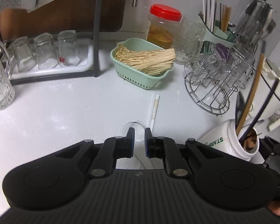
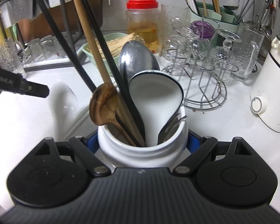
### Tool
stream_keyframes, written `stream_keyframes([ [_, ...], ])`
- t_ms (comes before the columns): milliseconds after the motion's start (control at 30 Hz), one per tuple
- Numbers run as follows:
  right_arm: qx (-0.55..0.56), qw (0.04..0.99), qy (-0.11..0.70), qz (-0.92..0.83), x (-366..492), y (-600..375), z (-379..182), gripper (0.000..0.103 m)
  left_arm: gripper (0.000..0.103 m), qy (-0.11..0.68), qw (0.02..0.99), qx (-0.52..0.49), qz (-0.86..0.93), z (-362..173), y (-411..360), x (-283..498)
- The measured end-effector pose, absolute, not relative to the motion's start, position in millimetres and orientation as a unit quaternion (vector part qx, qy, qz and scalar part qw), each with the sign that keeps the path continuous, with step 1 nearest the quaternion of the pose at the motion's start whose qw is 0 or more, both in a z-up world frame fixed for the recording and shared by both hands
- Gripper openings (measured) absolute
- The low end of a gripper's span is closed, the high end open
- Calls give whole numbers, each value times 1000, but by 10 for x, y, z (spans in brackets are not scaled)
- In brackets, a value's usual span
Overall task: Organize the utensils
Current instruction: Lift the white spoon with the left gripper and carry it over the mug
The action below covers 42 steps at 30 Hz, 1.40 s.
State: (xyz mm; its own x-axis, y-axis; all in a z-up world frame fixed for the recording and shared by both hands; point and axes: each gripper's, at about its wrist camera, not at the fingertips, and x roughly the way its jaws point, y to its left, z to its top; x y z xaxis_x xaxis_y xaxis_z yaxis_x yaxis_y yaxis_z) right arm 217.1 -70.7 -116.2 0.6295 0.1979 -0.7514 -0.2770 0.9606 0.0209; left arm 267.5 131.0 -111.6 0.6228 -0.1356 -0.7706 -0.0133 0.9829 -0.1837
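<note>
1. The left gripper (image 1: 139, 141) hangs over the counter (image 1: 65, 115), jaws nearly pressed together with nothing between them.
2. White chopsticks (image 1: 153, 110) lie loose just beyond its tips — likely the next pick-up; I'd open wide and pinch both sticks mid-length.
3. The right gripper (image 2: 142, 140) clamps the white jar (image 2: 141, 149), where spoons (image 2: 102, 104) and a fork (image 2: 172, 123) stand — hold it steady, mouth clear, for the drop.
</note>
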Motion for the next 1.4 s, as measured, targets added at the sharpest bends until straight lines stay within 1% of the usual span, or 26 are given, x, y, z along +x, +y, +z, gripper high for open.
stream_keyframes([
  [33, -48, 903, 407, 133, 2152, -683, -1167, 91, 8, 431, 898, -80, -33, -1126, 1303, 2665],
  [67, -48, 904, 404, 134, 2136, -658, -1171, 91, 7, 432, 898, -81, -36, -1143, 1316, 2661],
  [333, -47, 908, 393, 136, 2099, -607, -1179, 91, 7, 453, 884, -110, -31, -1348, 1519, 2676],
  [467, -42, 910, 392, 130, 2101, -607, -1185, 91, 9, 467, 872, -143, -21, -1476, 1669, 2734],
  [500, -41, 910, 392, 128, 2097, -603, -1185, 91, 11, 472, 870, -144, -16, -1507, 1698, 2758],
  [567, -41, 910, 394, 125, 2097, -595, -1181, 91, 26, 476, 867, -150, -1, -1566, 1762, 2805],
  [600, -41, 909, 395, 123, 2099, -592, -1180, 91, 43, 475, 866, -153, 7, -1589, 1791, 2828],
  [633, -41, 909, 395, 122, 2097, -591, -1180, 91, 48, 471, 868, -157, 12, -1605, 1823, 2837],
  [800, -40, 909, 397, 116, 2095, -583, -1177, 91, 47, 457, 874, -167, 11, -1678, 1964, 2937],
  [933, -43, 908, 400, 115, 2095, -573, -1172, 91, 44, 457, 872, -175, 7, -1743, 2084, 3068],
  [1033, -45, 908, 401, 114, 2095, -566, -1169, 91, 37, 460, 870, -175, -6, -1780, 2098, 3136],
  [1100, -48, 907, 402, 113, 2100, -561, -1171, 91, 35, 466, 869, -168, -8, -1821, 2082, 3178],
  [1133, -49, 907, 403, 113, 2099, -559, -1170, 91, 29, 467, 868, -166, -12, -1840, 2074, 3196],
  [1167, -50, 907, 403, 113, 2098, -557, -1170, 91, 26, 470, 867, -162, -15, -1859, 2057, 3210],
  [1200, -51, 907, 403, 113, 2097, -556, -1171, 91, 19, 474, 867, -156, -17, -1874, 2028, 3228],
  [1233, -51, 907, 403, 113, 2097, -555, -1171, 91, 19, 471, 869, -147, -19, -1872, 2001, 3228],
  [1300, -53, 907, 404, 112, 2095, -551, -1169, 91, 14, 467, 875, -130, -13, -1849, 1956, 3223],
  [1400, -54, 907, 403, 111, 2093, -545, -1171, 91, 13, 466, 874, -132, -19, -1828, 1938, 3223],
])
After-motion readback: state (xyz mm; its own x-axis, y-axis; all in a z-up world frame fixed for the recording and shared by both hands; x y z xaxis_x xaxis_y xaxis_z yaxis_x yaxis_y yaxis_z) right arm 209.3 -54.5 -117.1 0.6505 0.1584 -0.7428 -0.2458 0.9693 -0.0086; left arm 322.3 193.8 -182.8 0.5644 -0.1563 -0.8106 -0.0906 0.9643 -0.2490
